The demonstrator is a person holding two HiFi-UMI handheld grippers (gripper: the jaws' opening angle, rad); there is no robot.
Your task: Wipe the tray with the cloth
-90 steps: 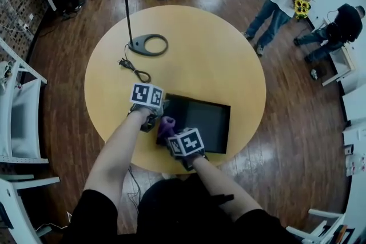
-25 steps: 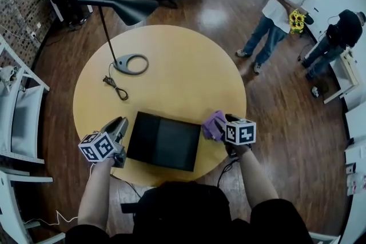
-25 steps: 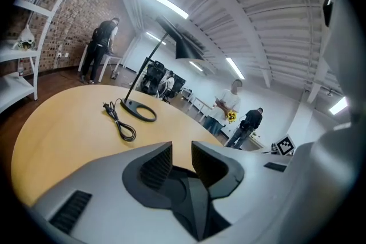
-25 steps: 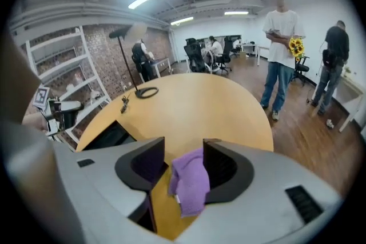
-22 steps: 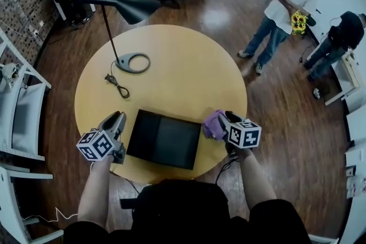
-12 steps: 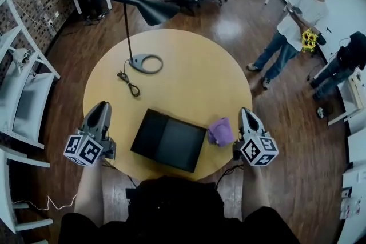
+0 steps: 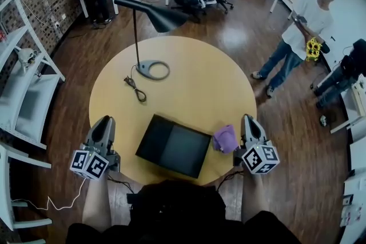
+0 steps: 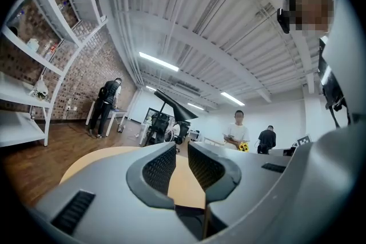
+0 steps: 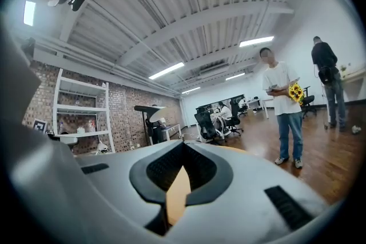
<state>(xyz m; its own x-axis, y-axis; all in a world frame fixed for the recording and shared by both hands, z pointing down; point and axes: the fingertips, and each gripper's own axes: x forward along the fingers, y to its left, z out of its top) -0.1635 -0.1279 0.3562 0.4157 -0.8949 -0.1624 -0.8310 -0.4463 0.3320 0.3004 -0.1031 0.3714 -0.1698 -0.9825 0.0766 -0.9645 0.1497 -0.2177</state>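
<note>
The black tray (image 7: 173, 146) lies empty on the round yellow table (image 7: 183, 74), near its front edge. A crumpled purple cloth (image 7: 225, 138) rests on the table just right of the tray, held by nothing. My right gripper (image 7: 247, 119) hovers at the table's right front edge beside the cloth, apart from it, and its jaws are shut and empty (image 9: 183, 147). At the left front edge my left gripper (image 7: 105, 120) stays well away from the tray, its jaws shut with nothing between them (image 8: 182, 148).
A black desk lamp (image 7: 153, 13) with a ring base (image 7: 152, 70) and a coiled cable (image 7: 138, 90) stands on the far left of the table. A person holding sunflowers (image 7: 302, 24) stands at the right. White shelves (image 7: 26, 88) line the left.
The right gripper let go of the cloth, which now lies beside the tray, and drew back to the right. Both grippers moved outward to the table's edges and closed.
</note>
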